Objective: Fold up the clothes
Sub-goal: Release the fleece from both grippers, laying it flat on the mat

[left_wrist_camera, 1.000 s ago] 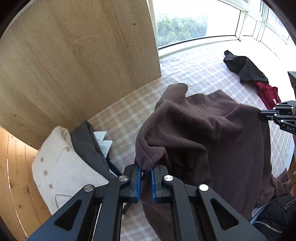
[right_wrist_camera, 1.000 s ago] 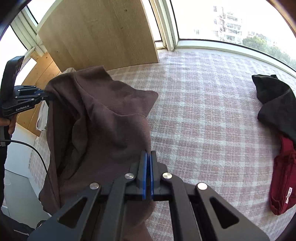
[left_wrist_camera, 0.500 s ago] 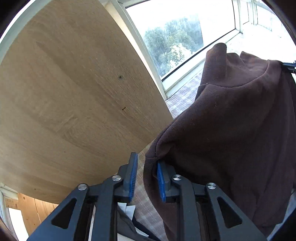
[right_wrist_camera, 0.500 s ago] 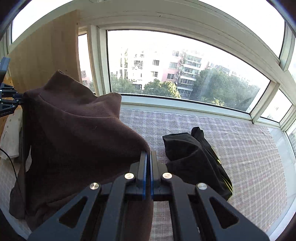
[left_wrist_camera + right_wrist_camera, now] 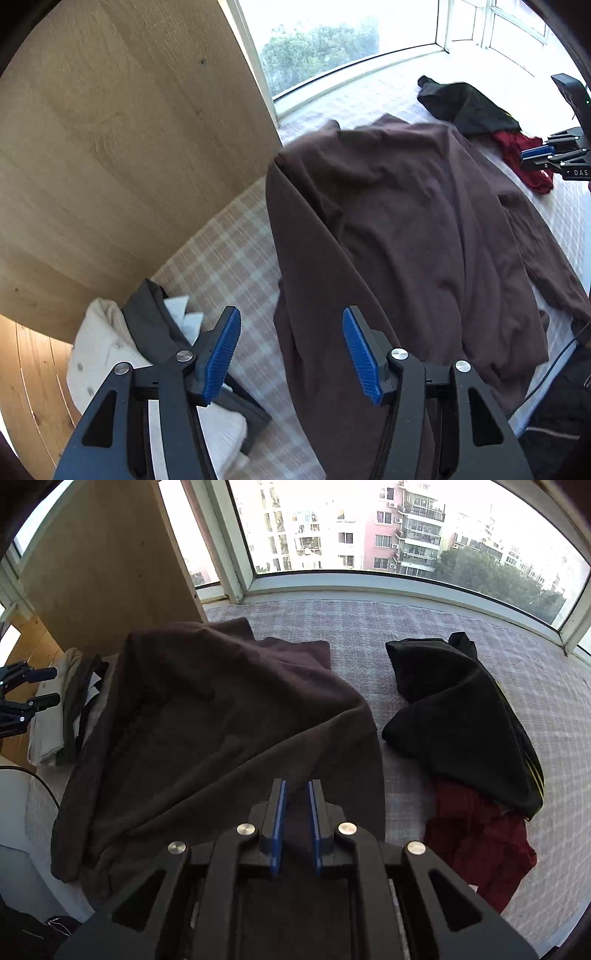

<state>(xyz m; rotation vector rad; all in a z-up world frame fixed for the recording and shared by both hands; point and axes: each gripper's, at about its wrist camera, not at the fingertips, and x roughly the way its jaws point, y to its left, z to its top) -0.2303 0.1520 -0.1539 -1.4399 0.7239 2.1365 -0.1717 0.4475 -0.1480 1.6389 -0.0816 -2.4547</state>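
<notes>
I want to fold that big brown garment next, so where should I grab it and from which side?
Probably the brown garment by its two near corners, coming down from above on the near side. It lies spread on the checked cover, and both the left gripper and right gripper, jaws opening, are already over that near edge.

Plaid bed cover [image 5: 229, 236], brown garment [image 5: 406, 221] (rumpled), black garment [image 5: 454, 701], red garment [image 5: 476, 830]

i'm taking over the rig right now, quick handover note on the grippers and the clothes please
Left gripper: jaws opening, pads clear of the brown garment.
Right gripper: jaws opening, brown cloth between them, pads look just off it.
Brown garment lies rumpled on the checked cover, not yet folded.
Black garment and red garment heaped, unfolded.
Folded pile by the wooden panel.
Left: flatten and fold brown, then black and red.
</notes>
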